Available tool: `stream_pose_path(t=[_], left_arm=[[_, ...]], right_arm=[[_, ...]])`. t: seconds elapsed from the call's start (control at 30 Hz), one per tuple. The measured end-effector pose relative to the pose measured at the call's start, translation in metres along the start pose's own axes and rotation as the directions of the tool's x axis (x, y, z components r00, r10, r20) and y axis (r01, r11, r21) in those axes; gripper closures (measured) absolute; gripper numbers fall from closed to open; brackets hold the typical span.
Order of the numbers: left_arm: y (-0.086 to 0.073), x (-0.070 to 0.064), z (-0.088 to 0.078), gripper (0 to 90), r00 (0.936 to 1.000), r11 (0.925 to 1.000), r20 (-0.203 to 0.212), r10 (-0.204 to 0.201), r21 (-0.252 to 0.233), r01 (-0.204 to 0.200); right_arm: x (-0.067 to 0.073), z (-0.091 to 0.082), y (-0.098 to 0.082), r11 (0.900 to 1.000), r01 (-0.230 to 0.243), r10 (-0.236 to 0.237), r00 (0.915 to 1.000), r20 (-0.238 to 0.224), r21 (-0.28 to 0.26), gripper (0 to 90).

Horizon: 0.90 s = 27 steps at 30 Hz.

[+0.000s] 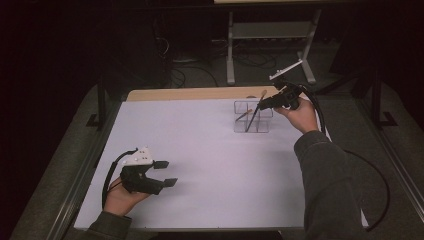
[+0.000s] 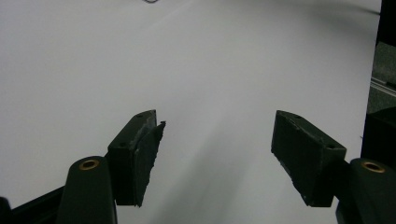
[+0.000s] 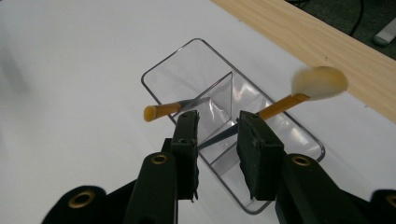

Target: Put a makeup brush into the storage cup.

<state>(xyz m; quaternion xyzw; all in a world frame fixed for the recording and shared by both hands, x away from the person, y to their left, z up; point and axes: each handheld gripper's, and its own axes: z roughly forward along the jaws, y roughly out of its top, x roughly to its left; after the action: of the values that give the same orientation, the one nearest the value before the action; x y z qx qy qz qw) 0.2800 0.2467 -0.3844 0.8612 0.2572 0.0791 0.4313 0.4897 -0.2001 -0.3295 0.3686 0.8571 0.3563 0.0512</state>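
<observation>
Your right hand-held gripper (image 3: 217,135) pinches a light, slim makeup brush (image 3: 299,91) by its handle, over the clear organizer (image 3: 163,70) on the table (image 1: 200,145). Left hand-held gripper (image 2: 215,144) waits wide, empty.

- One clear divided organiser (image 3: 196,79), standing right under and just ahead of the right tongs (image 3: 217,133).
- Two makeup brushes: a small-tipped brush (image 3: 161,111) poking out past the left side of those tongs, and a fluffy brush (image 3: 317,84) poking out past their right side.
- Two sets of tongs: the right ones, and the left tongs (image 2: 215,144).
- One desk (image 1: 200,150) beneath both.
</observation>
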Motion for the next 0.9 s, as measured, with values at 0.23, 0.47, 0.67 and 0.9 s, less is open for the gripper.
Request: stream_pose_path(t=[0.23, 0.47, 0.67, 0.9], left_arm=[[0.000, 0.000, 0.000, 31.0, 1.0000, 1.0000, -0.001, -0.007, -0.005, 0.007], [0.000, 0.001, 0.000, 30.9, 1.0000, 1.0000, -0.002, -0.005, -0.002, 0.005], [0.000, 0.002, -0.001, 30.8, 1.0000, 1.0000, -0.005, -0.003, -0.005, 0.003], [-0.001, 0.004, -0.002, 30.7, 0.9999, 0.9999, -0.011, -0.011, -0.009, 0.011]], right_arm=[[0.002, -0.007, -0.011, 0.999, -0.020, 0.019, 0.9997, -0.015, -0.037, 65.5], [0.005, -0.013, -0.020, 0.997, -0.016, 0.015, 0.9998, -0.015, -0.074, 63.8], [0.008, -0.017, -0.026, 0.996, -0.023, 0.021, 0.9995, -0.025, -0.091, 62.0], [0.015, -0.023, -0.027, 0.994, -0.017, 0.014, 0.9994, -0.031, -0.112, 58.8]])
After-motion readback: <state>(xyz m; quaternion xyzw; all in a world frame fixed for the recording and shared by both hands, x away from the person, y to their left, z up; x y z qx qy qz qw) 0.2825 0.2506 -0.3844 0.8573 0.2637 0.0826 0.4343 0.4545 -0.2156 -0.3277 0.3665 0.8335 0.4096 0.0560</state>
